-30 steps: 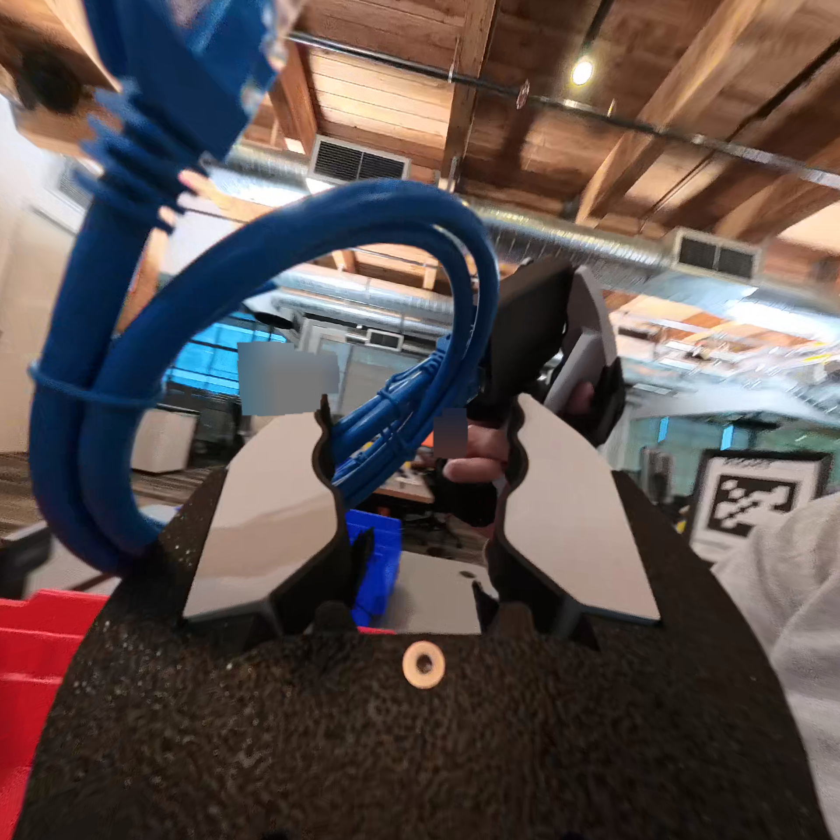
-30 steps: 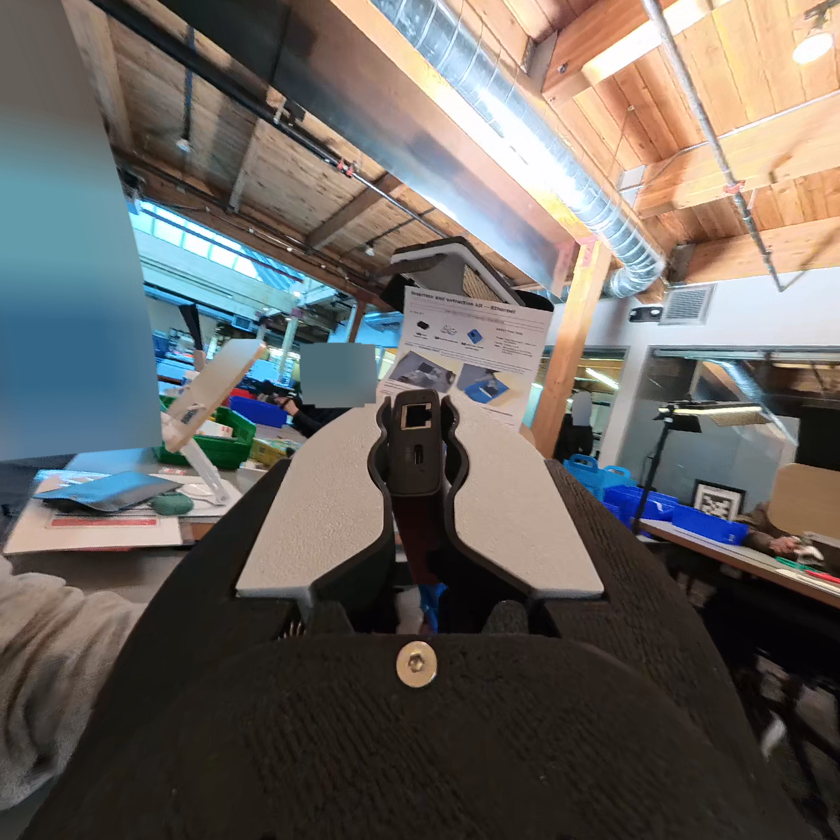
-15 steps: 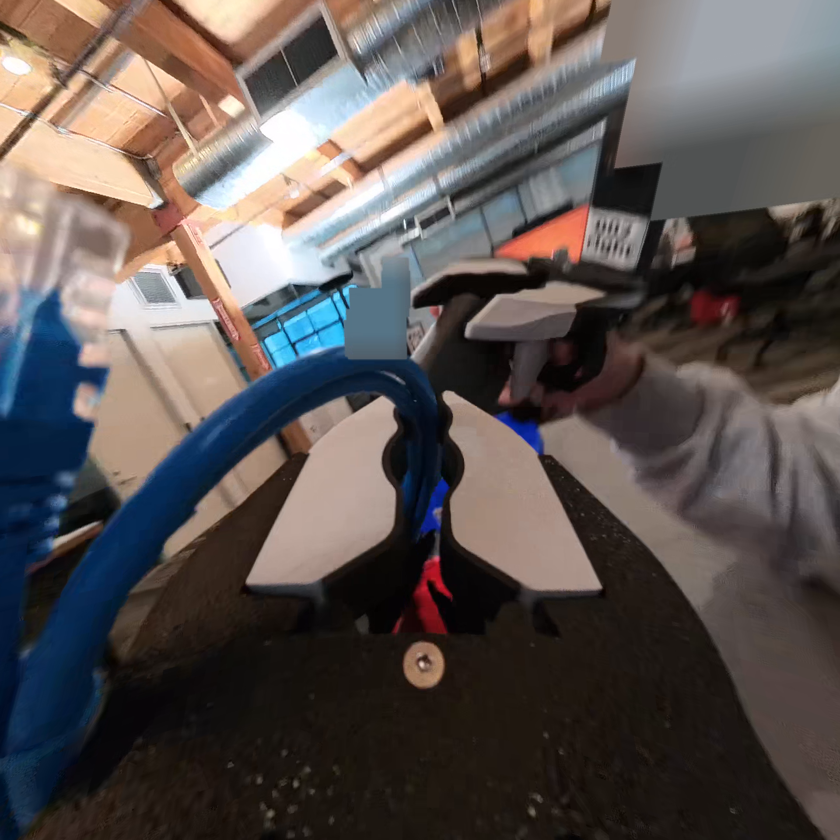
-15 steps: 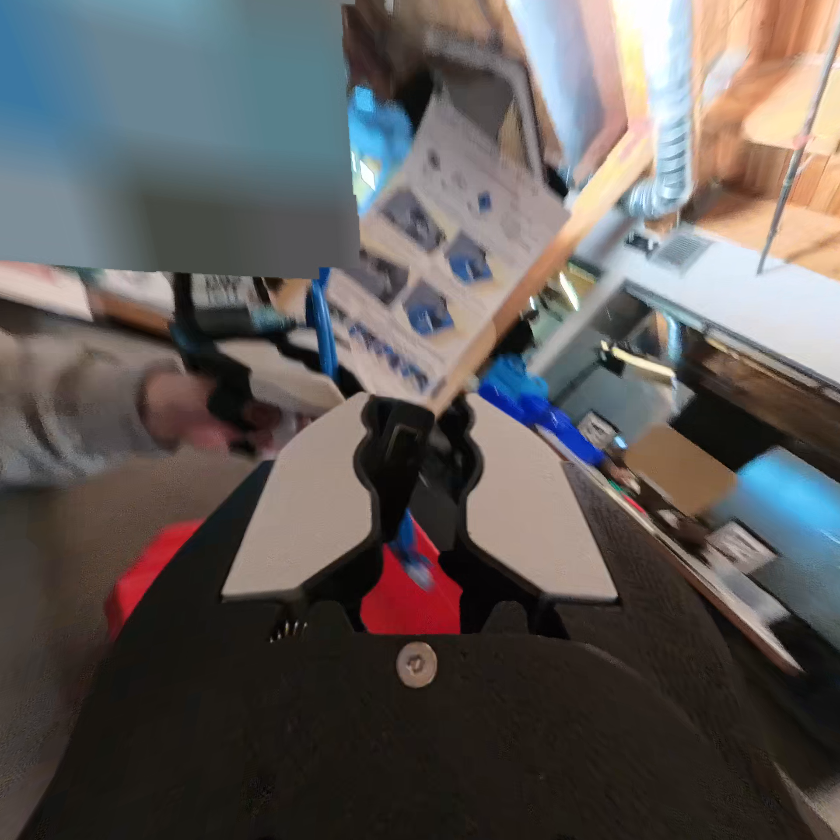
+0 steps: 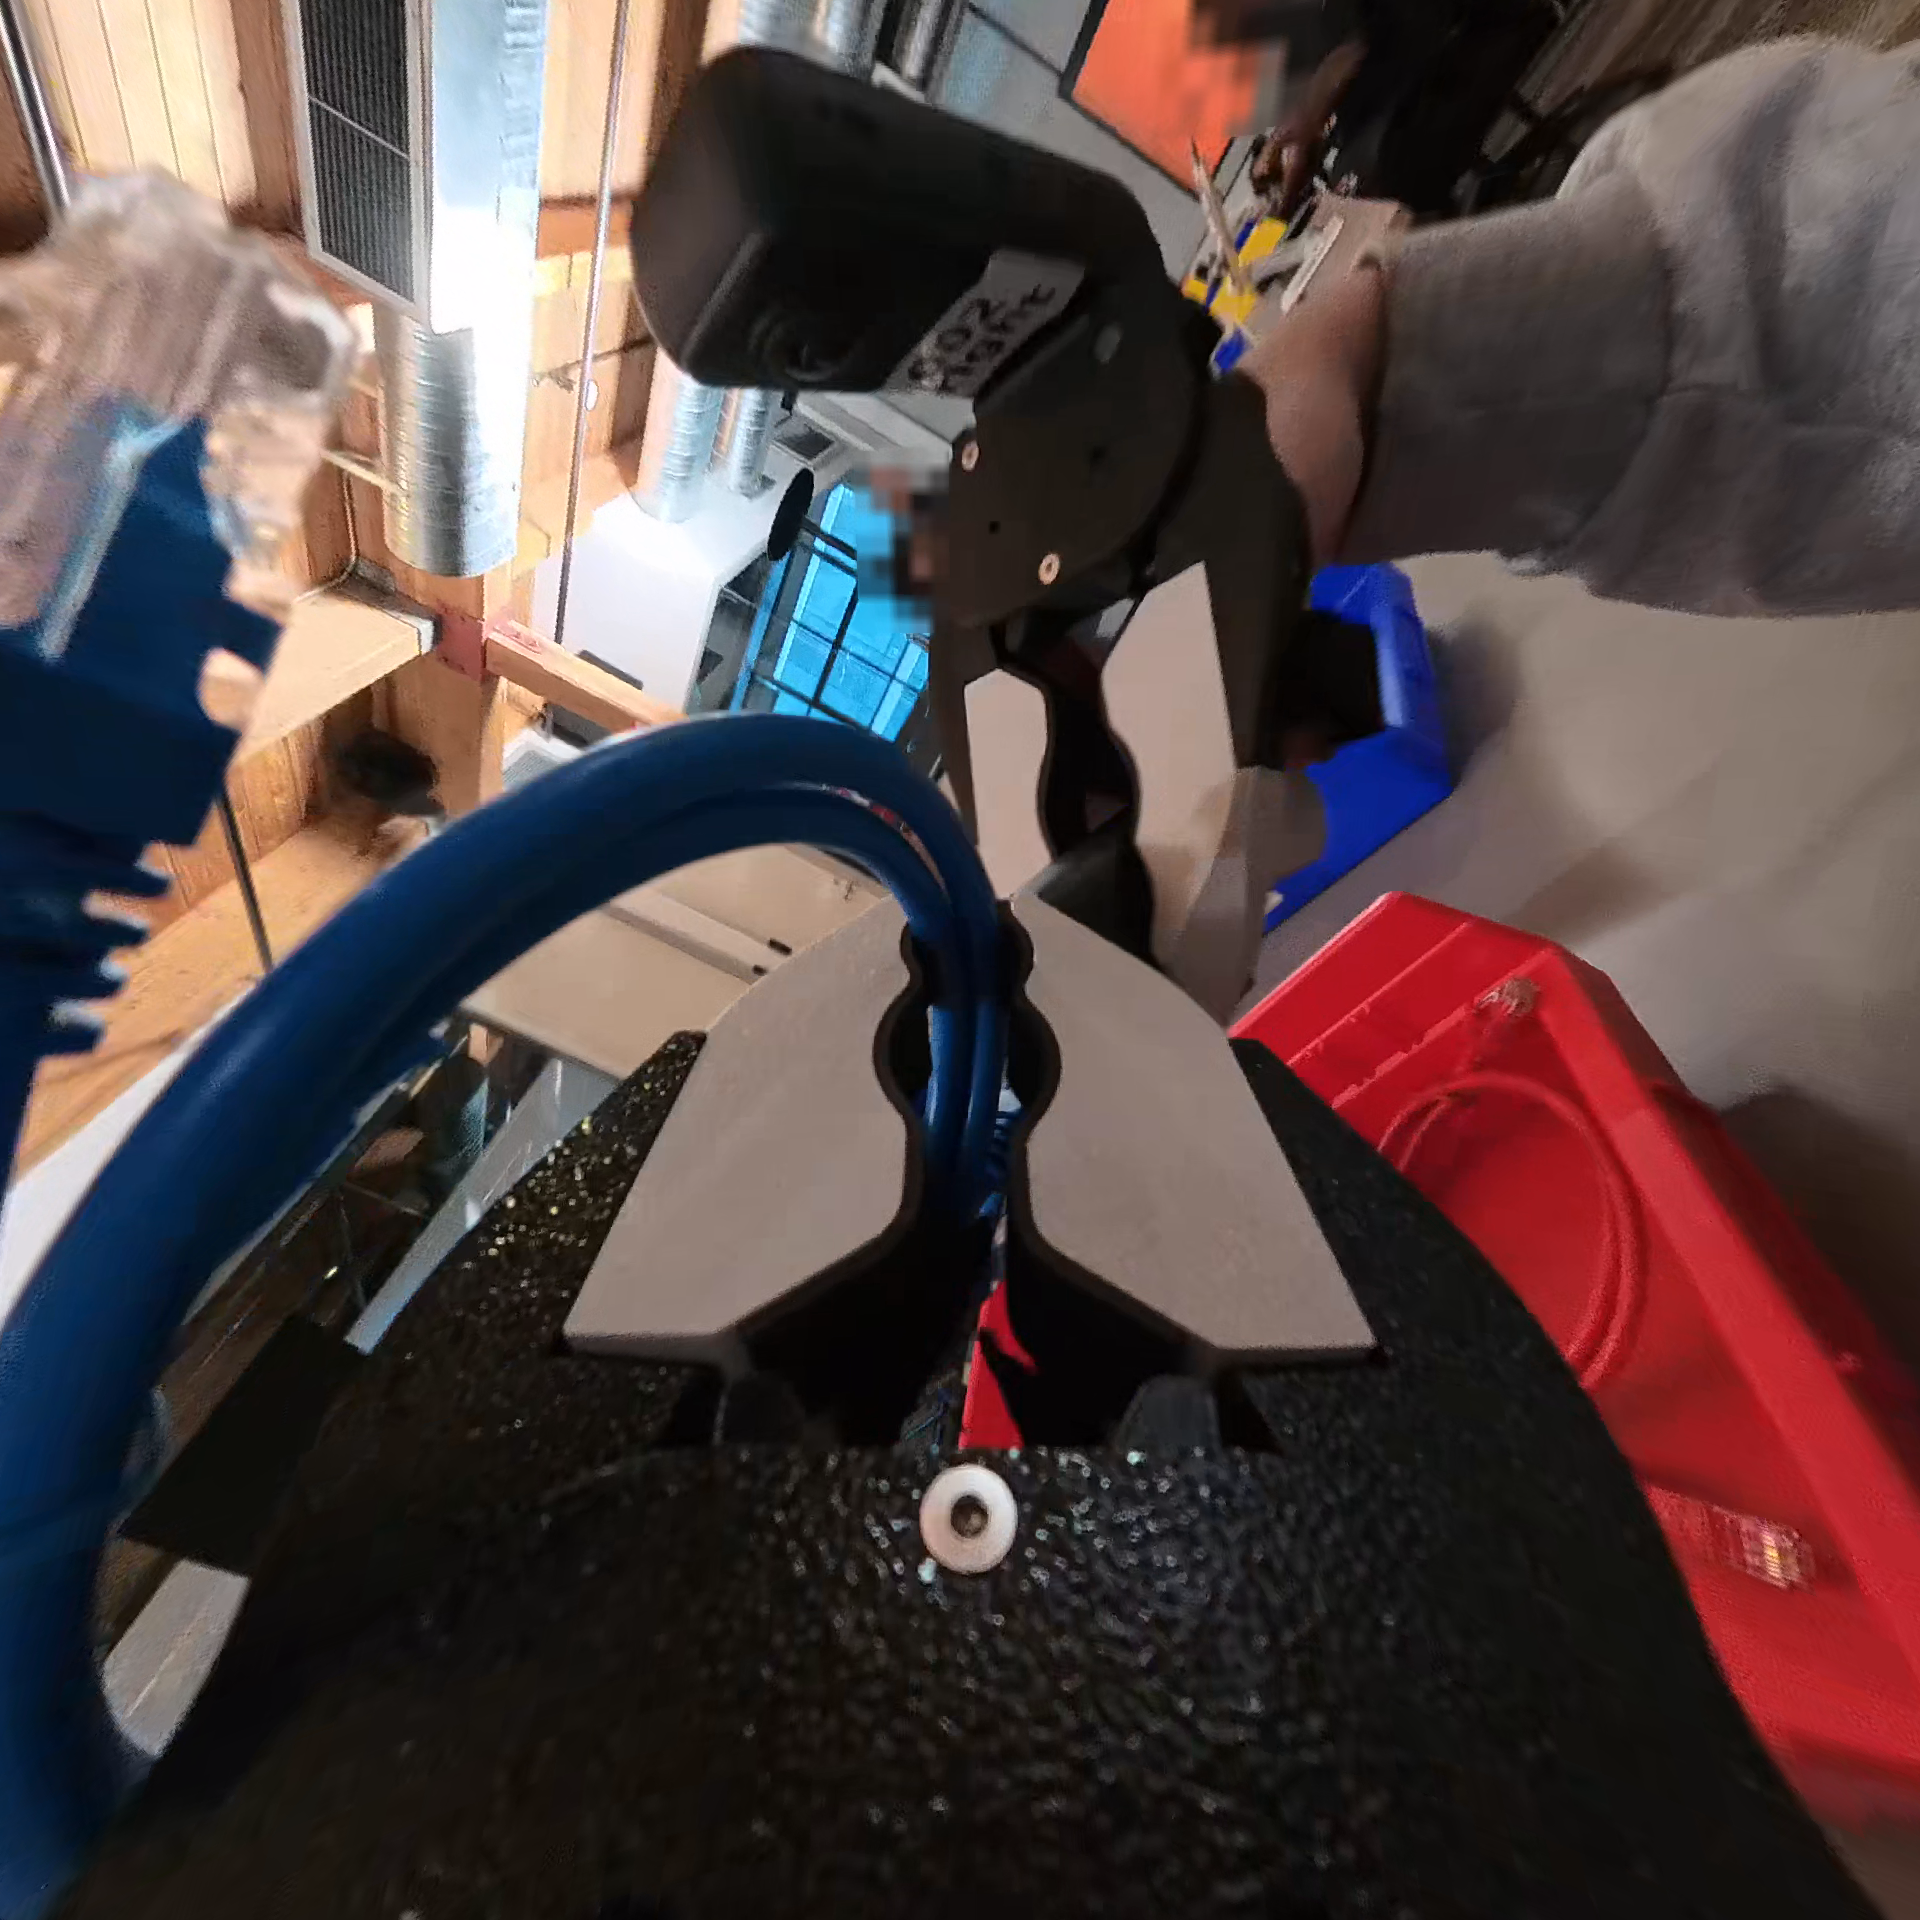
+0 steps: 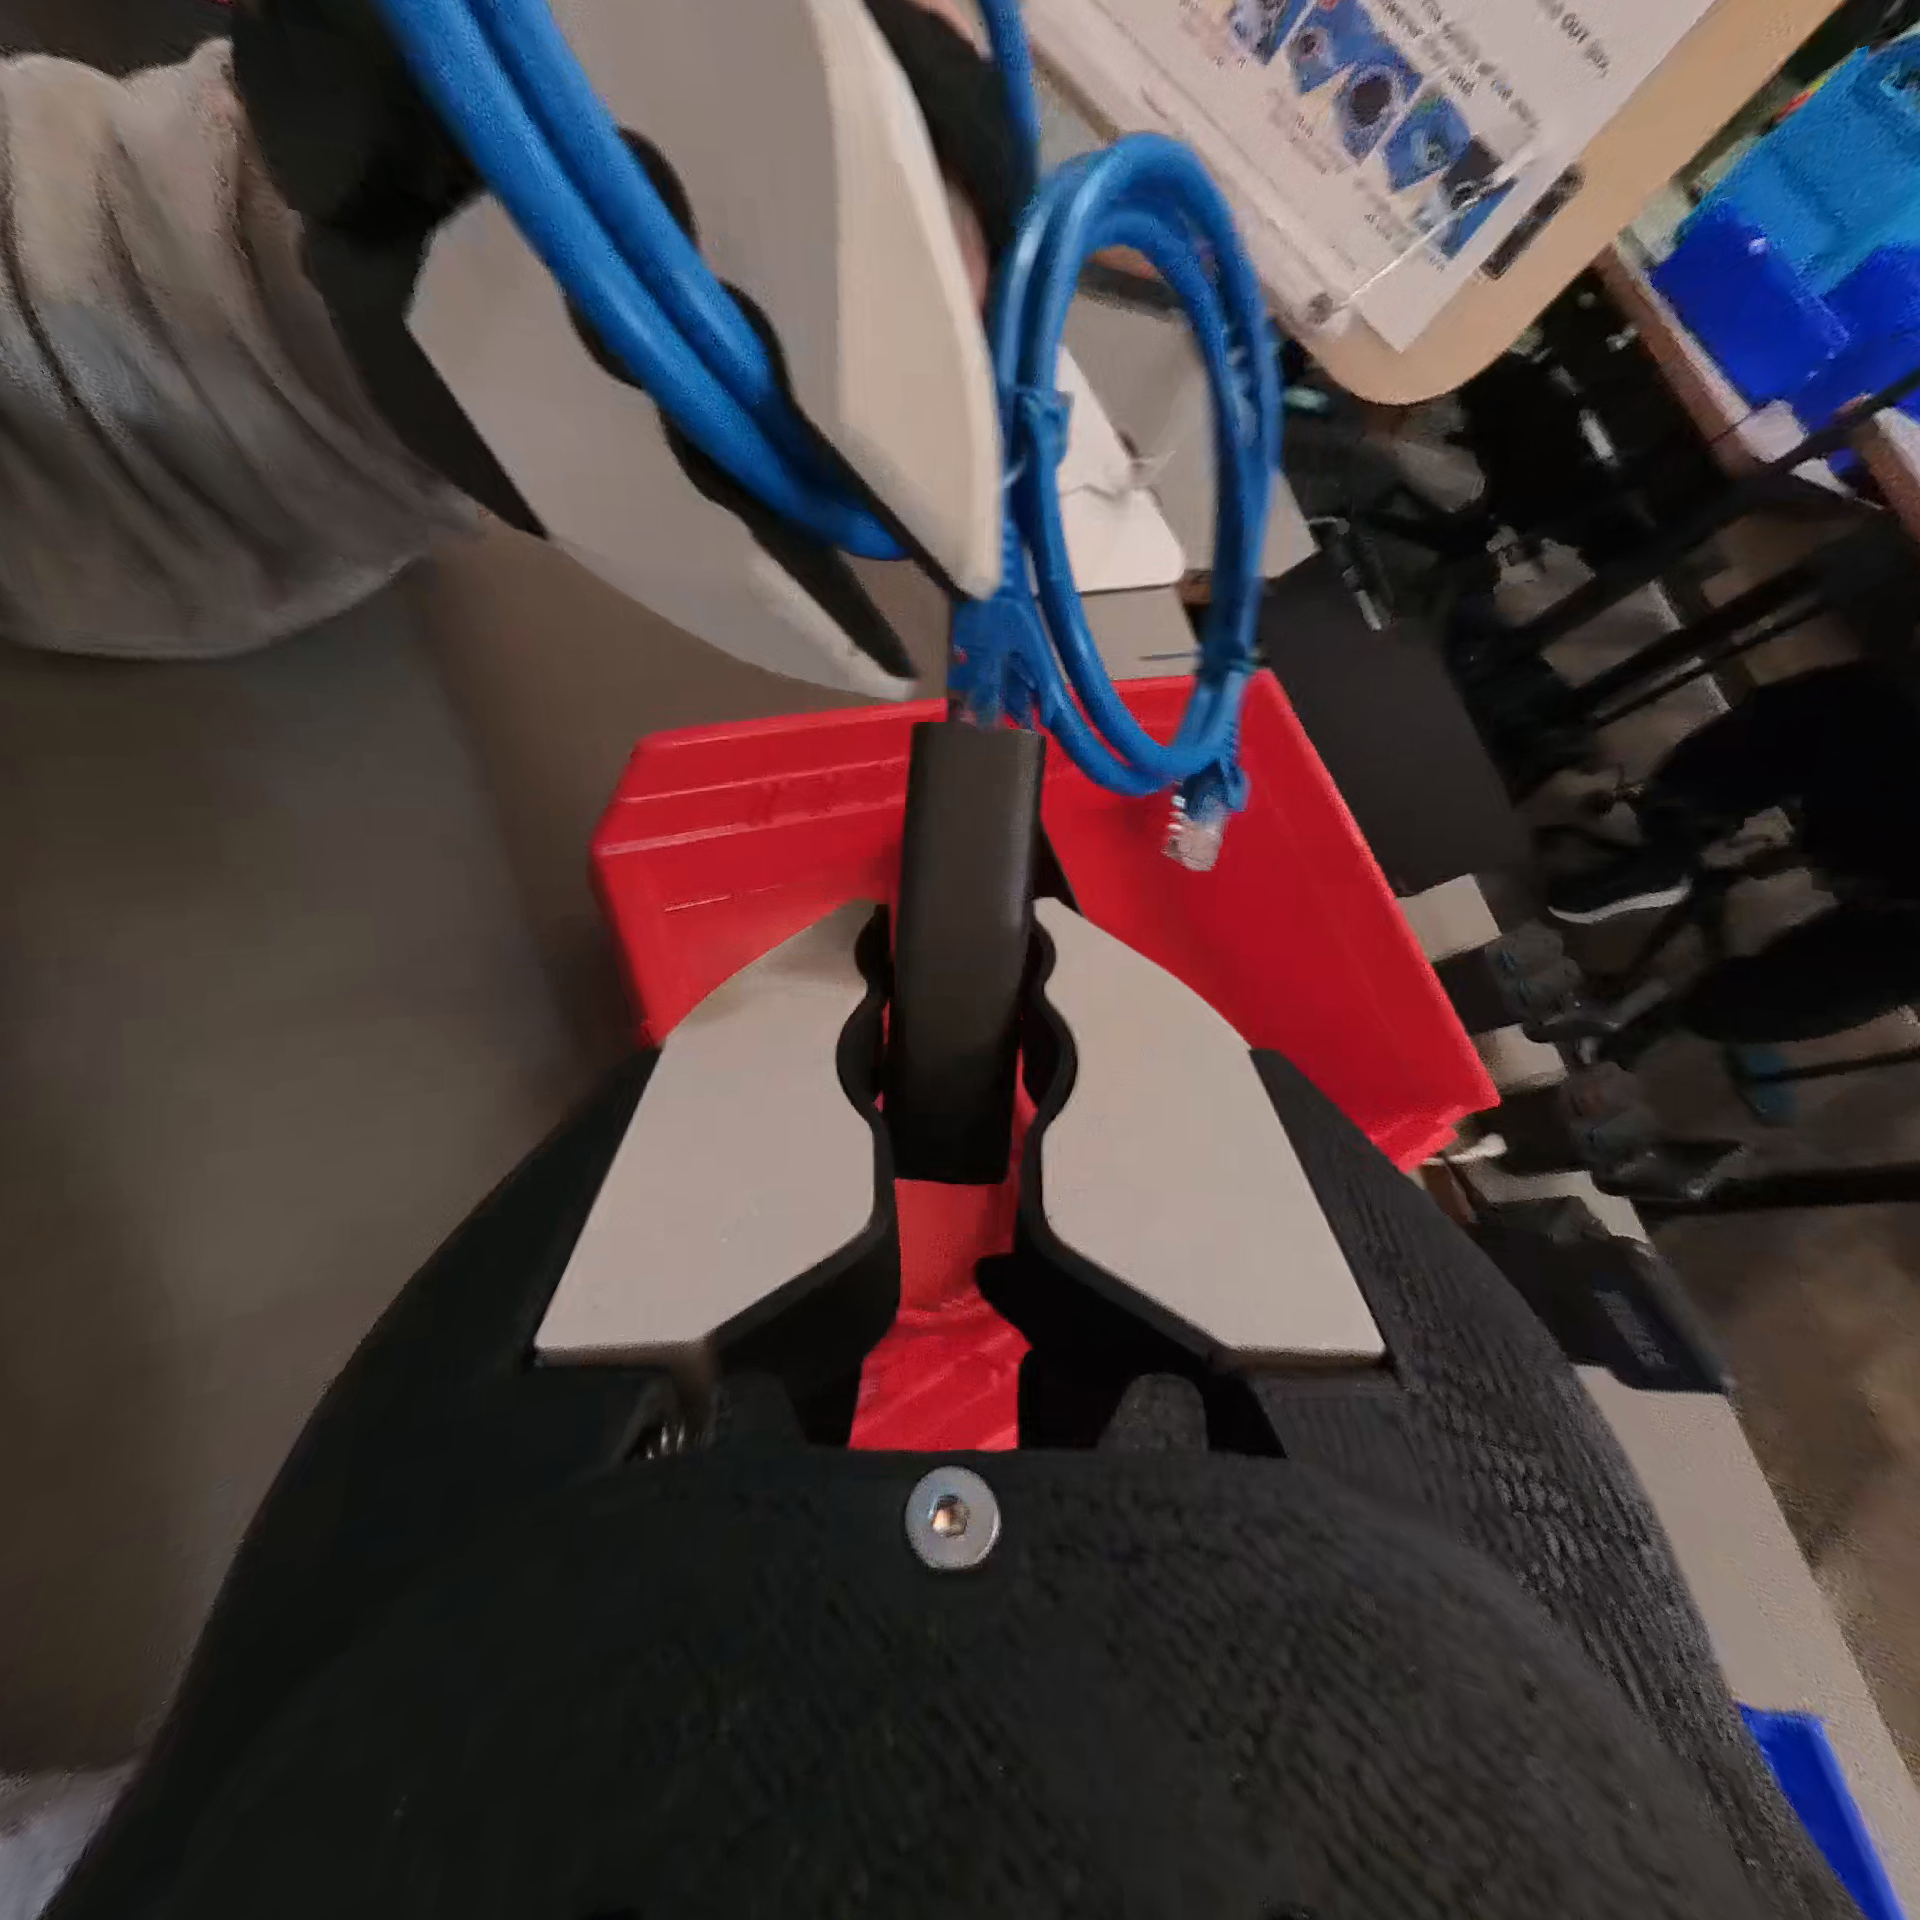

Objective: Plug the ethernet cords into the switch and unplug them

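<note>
Left gripper (image 5: 966, 1023) clamped on blue cable (image 5: 951, 935); right gripper (image 6: 961, 997) pinching black adapter (image 6: 961, 935), plug seated at its far tip, long axis pointing straight ahead.

Two hand-held grippers share one build. The left gripper (image 5: 961, 1039) has a rough, speckled black body, flat grey fingers (image 5: 769, 1164) with wavy black inner edges, and a pale round fastener (image 5: 968, 1521). The right gripper (image 6: 956, 1029) matches it, with a silver hex screw (image 6: 952, 1519). A light grey sleeve (image 5: 1662, 322) covers the person's arm.
</note>
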Tool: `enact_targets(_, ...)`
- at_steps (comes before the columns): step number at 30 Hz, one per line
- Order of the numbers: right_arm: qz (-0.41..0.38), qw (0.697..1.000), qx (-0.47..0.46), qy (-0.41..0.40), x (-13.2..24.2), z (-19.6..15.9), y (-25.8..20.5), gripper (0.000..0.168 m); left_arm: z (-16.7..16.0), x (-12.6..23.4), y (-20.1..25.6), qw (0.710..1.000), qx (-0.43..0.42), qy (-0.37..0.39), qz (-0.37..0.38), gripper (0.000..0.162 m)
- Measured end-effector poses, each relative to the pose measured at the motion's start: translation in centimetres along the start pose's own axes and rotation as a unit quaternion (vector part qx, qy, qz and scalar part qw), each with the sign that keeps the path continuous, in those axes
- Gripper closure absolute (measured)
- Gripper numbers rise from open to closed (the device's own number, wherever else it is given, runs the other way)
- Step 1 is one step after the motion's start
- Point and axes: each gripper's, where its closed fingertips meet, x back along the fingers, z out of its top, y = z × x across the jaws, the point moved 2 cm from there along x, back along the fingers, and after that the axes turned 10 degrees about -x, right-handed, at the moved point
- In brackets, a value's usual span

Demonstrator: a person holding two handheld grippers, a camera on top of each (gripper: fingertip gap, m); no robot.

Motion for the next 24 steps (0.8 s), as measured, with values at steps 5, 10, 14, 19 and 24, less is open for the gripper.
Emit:
enact_targets(5, -0.044, 0.996, 0.028, 0.072, 1.3, 1.2, 1.8, 0.148, 3.5, 1.7, -0.1, 0.988, 0.027, 0.154, 0.0, 0.133)
enact_targets(10, -0.069, 0.98, 0.022, 0.185, 3.6, 3.2, 3.1, 0.149, 4.3, 3.0, -0.6, 0.967, 0.114, 0.222, -0.043, 0.13)
enact_targets(14, -0.066, 0.959, 0.007, 0.275, 5.5, 4.9, 3.3, 0.149, 2.4, 3.4, -1.4, 0.957, 0.175, 0.229, -0.036, 0.147)
enact_targets(19, -0.105, 0.948, 0.007, 0.3, 6.0, 5.2, 4.2, 0.149, -1.0, 2.6, -0.6, 0.918, 0.316, 0.215, -0.105, 0.162)
enact_targets(24, -0.131, 0.931, 0.008, 0.339, 6.2, 6.0, 4.5, 0.149, -1.3, 1.1, 3.3, 0.827, 0.451, 0.195, -0.273, 0.162)
